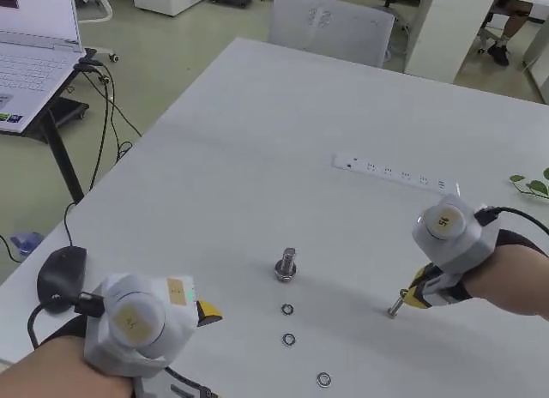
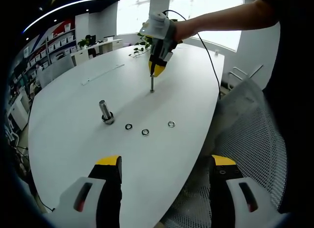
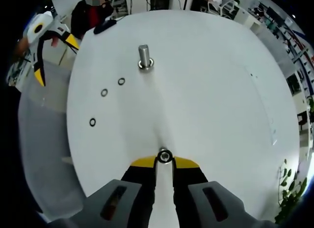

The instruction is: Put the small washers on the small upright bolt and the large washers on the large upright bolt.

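gripping the small bolt (image 3: pixel 165 155) between jaws closed down on it, the right tool (image 3: pixel 165 162) is held low over the right side of the white table (image 1: pixel 257 158). in the right gripper view the bolt is seen end-on, pinched just at the yellow jaw tips. in the left gripper view it hangs roughly upright below that tool, with its lower end down at the table surface, though contact cannot be told. in the head view it is seen slightly tilted.

the left tool (image 2: pixel 166 161) is held at the near left edge of the table. its jaws are spread wide and nothing is held between them. a mesh chair (image 2: pixel 245 139) is seen below its right jaw.

the large bolt (image 1: pixel 286 265) stands upright near the middle of the table, well apart from both tools. a wider ring is seen at its foot, but whether this is the bolt's head or a washer cannot be told. three washers (image 1: pixel 289 339) lie flat on the bare table in a loose row that runs from just beside the large bolt toward the near edge. they are apart from one another and between the two tools. their sizes cannot be told apart.

a white power strip (image 1: pixel 395 173) lies farther back on the table, and a laptop (image 1: pixel 34 38) is seen on a stand to the left.
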A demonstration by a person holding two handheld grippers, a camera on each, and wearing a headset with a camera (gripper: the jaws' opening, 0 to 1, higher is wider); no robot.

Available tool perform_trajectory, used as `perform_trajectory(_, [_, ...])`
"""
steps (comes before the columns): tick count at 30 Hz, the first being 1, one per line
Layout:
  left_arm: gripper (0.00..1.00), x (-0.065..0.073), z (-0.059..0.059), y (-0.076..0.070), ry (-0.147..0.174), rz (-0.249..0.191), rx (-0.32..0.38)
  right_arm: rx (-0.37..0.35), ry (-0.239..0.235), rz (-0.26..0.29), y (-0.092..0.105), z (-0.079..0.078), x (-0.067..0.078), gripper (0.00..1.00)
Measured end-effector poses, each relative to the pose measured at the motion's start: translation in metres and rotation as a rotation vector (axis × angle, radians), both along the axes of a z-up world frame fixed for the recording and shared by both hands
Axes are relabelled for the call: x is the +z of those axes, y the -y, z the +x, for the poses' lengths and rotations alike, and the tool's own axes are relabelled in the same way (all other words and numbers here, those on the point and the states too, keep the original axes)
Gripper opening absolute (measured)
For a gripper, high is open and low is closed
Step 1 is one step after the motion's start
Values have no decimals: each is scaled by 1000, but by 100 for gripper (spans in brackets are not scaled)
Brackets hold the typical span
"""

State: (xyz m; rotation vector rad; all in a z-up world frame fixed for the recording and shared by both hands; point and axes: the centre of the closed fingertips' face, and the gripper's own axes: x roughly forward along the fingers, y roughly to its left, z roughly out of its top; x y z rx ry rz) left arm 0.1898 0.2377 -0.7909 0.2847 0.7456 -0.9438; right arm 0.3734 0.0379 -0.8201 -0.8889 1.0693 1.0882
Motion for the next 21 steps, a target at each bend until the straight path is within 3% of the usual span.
perform_trajectory(21, [72, -3, -3, -1, -15, 2, 0, 9, -13, -16, -1, -3, -20, 13])
